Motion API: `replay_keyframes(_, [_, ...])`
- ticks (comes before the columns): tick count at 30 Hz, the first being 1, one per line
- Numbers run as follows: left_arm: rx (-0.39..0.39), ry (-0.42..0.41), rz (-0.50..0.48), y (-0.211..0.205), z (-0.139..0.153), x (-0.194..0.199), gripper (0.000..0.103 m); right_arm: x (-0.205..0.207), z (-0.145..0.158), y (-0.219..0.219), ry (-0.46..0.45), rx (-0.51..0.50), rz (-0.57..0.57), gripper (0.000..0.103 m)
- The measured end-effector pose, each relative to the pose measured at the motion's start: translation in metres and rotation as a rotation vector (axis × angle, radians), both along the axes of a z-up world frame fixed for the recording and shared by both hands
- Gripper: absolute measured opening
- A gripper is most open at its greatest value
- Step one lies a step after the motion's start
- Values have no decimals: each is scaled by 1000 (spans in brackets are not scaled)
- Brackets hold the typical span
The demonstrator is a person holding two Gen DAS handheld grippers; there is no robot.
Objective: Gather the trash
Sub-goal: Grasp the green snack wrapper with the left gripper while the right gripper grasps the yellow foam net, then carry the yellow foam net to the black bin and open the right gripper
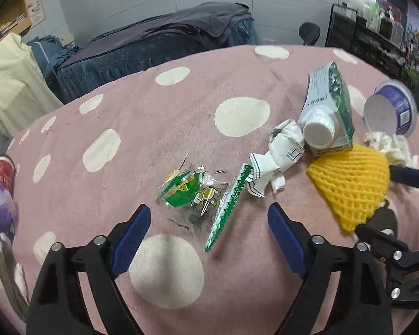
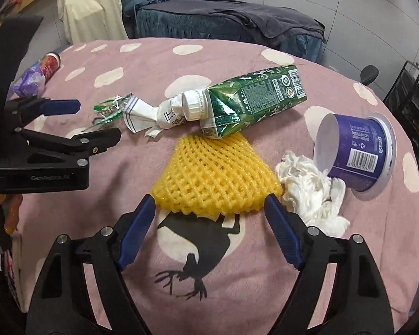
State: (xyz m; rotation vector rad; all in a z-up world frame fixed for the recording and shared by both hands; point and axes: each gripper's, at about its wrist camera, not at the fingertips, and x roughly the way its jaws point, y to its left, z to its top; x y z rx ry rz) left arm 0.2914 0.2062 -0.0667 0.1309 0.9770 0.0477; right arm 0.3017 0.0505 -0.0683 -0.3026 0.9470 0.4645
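A clear wrapper with green print point(image 1: 192, 192) lies on the pink dotted cloth between the fingers of my left gripper point(image 1: 209, 212), which is open, its pads clear of the wrapper. My right gripper point(image 2: 209, 199) is open too, and its blue tips flank the near edge of a yellow foam net point(image 2: 215, 173). Behind the net lie a green carton with a white cap point(image 2: 254, 97) and crumpled white paper point(image 2: 153, 114). A purple tub point(image 2: 357, 150) lies on its side to the right with a wad of tissue point(image 2: 312, 192) beside it.
A red can point(image 2: 51, 61) and a purple bag point(image 2: 30, 81) lie at the cloth's far left edge. The left gripper point(image 2: 97, 120) shows at the left of the right wrist view. A dark blue bed point(image 1: 167, 36) and a black rack point(image 1: 377, 33) stand beyond.
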Motion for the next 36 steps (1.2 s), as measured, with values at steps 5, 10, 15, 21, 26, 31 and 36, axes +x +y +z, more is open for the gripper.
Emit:
replay_keyframes(5, [-37,13,-5,7,-9,7,46,10,-3,-1,0,10,-16,36])
replay_keyframes(10, [-93,-7,17,11,-5,-5,31,9,-3,-11,27,80,-2,5])
replay_keyframes(15, [-120,-48,32,12,6,-30,30,-6,5,-17,28,153,18,4])
replay_keyframes(21, [-169,-125,64,10,33,-58,30,-36,24,-34,10,240,19,4])
replay_keyframes(26, [-213,-215,58,-12,59,-88,30,-65,37,-52,-15,286,18,4])
replay_keyframes(31, [-304,-285,16,-55,69,-117,30,-95,46,-79,-63,306,-17,4])
replay_keyframes(36, [-375,-308,-72,-107,69,-136,30,-119,49,-117,-105,303,-97,4])
